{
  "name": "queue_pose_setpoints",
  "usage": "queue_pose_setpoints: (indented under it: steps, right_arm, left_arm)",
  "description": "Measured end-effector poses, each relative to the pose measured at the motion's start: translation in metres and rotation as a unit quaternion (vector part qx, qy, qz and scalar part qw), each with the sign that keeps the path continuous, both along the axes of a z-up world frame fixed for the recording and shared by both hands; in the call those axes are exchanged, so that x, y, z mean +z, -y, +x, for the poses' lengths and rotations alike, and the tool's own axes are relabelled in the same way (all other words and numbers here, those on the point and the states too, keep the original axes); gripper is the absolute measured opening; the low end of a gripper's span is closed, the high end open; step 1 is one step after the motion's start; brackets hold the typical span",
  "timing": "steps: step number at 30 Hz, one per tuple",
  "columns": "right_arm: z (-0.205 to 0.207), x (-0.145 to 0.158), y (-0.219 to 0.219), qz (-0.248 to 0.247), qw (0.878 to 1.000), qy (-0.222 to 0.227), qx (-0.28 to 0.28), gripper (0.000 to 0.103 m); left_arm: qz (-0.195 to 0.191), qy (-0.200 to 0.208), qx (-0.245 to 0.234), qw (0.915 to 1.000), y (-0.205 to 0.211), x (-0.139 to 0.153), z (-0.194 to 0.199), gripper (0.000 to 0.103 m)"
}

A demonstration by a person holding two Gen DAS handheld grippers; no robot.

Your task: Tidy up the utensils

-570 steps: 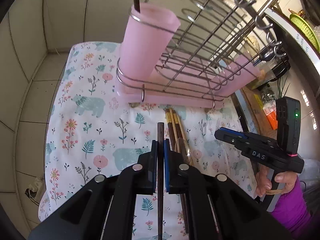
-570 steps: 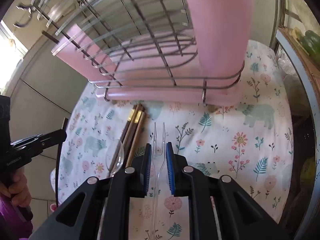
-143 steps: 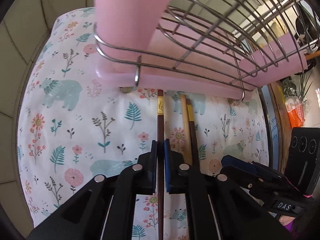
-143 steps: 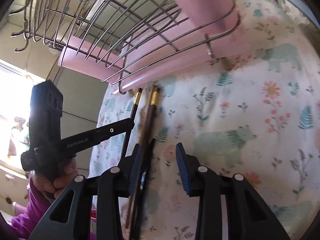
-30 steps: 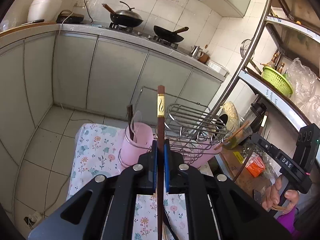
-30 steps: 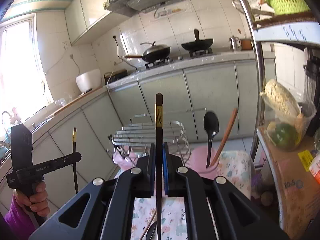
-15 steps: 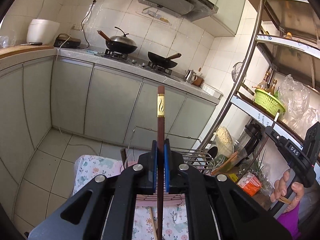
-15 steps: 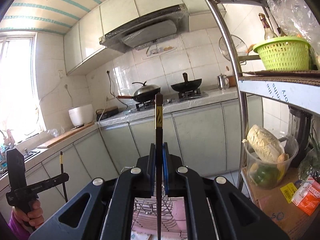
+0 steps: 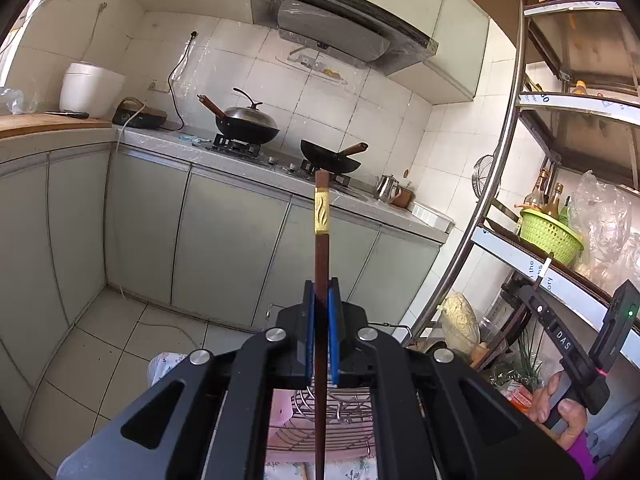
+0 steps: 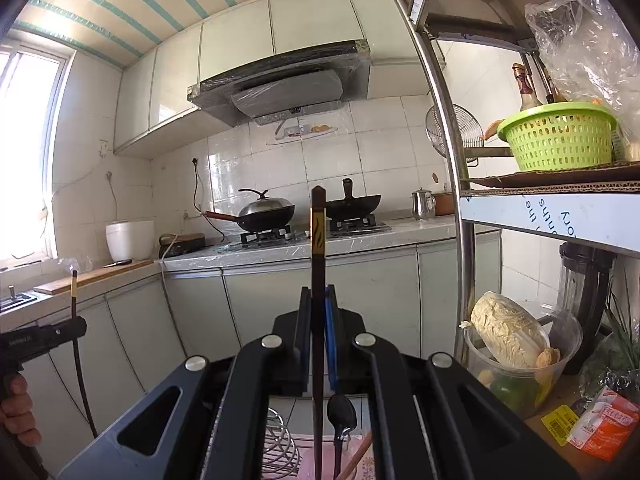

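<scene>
While both hands are held high above the dish rack (image 9: 320, 420), each gripper looks out almost level over the kitchen cabinets. The left gripper (image 9: 322, 332) has its jaws closed on a brown chopstick (image 9: 321, 248), which stands upright between the blue pads, its gold-banded end pointing up. The right gripper (image 10: 318, 332) has its jaws closed in the same way on a second chopstick (image 10: 318, 264), also upright, gold band on top. Both long axes run vertical. In the right view, a black spoon (image 10: 341, 412) stands in the pink cup (image 10: 316, 464) below
</scene>
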State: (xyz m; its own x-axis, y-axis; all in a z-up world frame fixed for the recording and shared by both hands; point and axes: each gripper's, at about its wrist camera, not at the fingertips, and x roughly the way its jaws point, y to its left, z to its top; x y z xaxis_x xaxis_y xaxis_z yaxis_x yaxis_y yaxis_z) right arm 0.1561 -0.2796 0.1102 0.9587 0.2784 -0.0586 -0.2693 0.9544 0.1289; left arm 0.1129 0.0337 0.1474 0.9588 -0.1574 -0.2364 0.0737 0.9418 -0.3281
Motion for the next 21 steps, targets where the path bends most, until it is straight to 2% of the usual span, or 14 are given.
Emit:
queue_pose_setpoints:
  steps: [3,7,11,15,21]
  right_arm:
    - [0.010,-0.013,-0.007,-0.018,1.000,0.000,-0.006,0.006]
    - [0.021,-0.032,-0.010,-0.020,1.000,-0.022,0.003,0.006]
    - [0.028,-0.049,-0.013,-0.021,0.999,-0.045,0.014,0.006]
    - [0.030,-0.062,-0.013,-0.030,0.998,-0.058,0.017,0.006]
    - [0.029,-0.073,-0.012,-0.028,0.997,-0.075,0.022,0.006]
  left_arm:
    - [0.001,0.013,0.009,0.9999,0.002,0.000,0.007,0.005]
    - [0.010,0.039,0.034,0.9986,0.005,0.003,0.017,0.005]
    - [0.045,0.063,0.069,0.9946,0.013,-0.001,0.028,0.005]
    - [0.060,0.083,0.090,0.9906,0.017,-0.011,0.039,0.005]
    - [0.113,0.125,0.115,0.9790,0.033,-0.025,0.044,0.005]
